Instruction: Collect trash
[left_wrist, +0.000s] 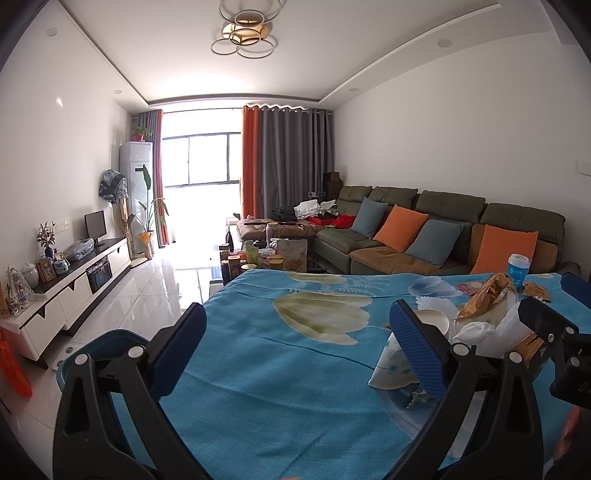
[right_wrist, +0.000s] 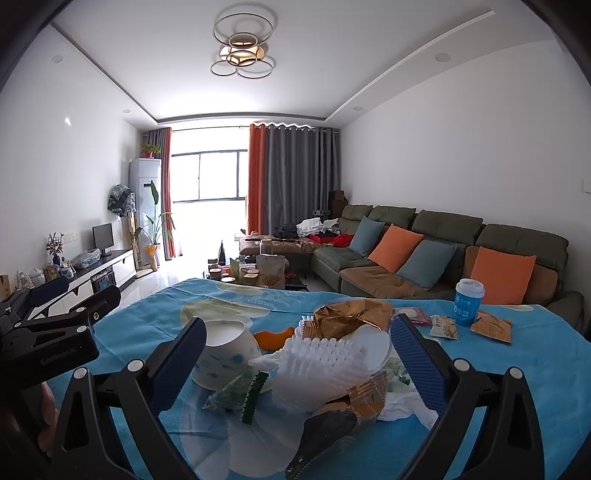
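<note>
A heap of trash lies on the blue flowered tablecloth (right_wrist: 147, 325): white foam netting (right_wrist: 317, 362), a gold wrapper (right_wrist: 351, 314), a green wrapper (right_wrist: 236, 391), a brown-gold wrapper (right_wrist: 343, 410) and an orange peel (right_wrist: 271, 339). An overturned white bowl (right_wrist: 225, 350) leans against the heap. My right gripper (right_wrist: 299, 325) is open, its fingers on either side of the heap and touching nothing. My left gripper (left_wrist: 297, 314) is open over bare cloth left of the bowl (left_wrist: 391, 365), with nothing between its fingers. The gold wrapper (left_wrist: 487, 299) and a white bag (left_wrist: 476, 328) lie at the right of the left wrist view.
A blue paper cup (right_wrist: 468, 302) stands at the far right of the table, with small snack packets (right_wrist: 491, 326) and a pink packet (right_wrist: 415, 315) beside it. A blue tub rim (left_wrist: 103, 343) shows below the table's left edge. Beyond are a cluttered coffee table (right_wrist: 251, 277) and a sofa (right_wrist: 443, 236).
</note>
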